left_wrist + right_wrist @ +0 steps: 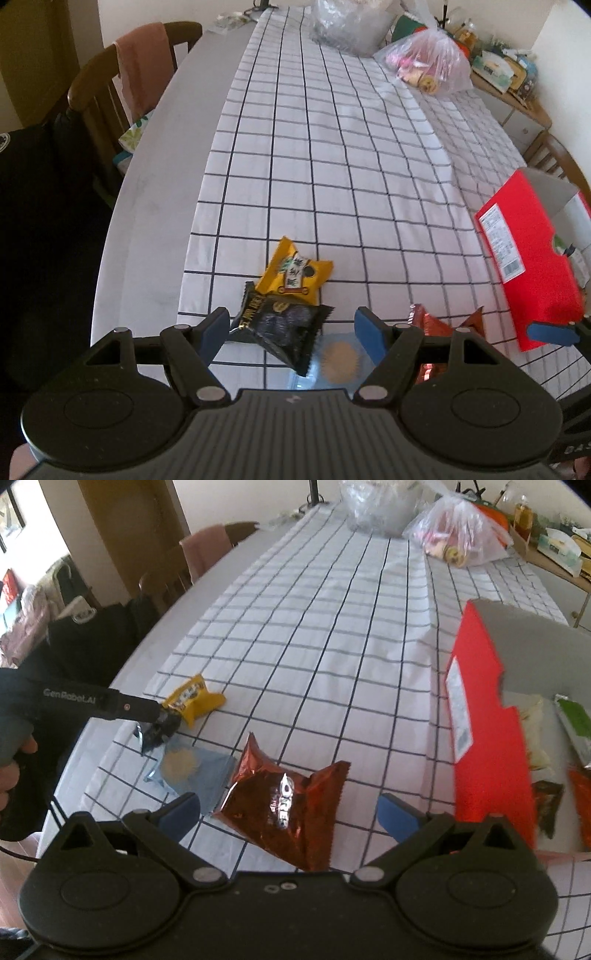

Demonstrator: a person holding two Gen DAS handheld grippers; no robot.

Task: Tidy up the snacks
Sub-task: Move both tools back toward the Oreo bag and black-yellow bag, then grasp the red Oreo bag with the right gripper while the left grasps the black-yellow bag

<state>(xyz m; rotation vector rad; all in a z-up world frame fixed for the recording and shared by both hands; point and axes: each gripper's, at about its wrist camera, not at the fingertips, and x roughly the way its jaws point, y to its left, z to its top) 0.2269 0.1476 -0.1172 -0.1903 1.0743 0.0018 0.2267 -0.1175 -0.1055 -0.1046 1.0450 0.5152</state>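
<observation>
Two risks we note: the left gripper (291, 326), fingers wide and empty over the black packet (280, 326), may drag the overlapping yellow packet (295, 275), while the right gripper (290, 812), equally spread above the red foil packet (284, 805), may crumple it beside the red box (491, 746) on the checked-cloth bench (332, 147), chairs (107, 88) alongside.
</observation>
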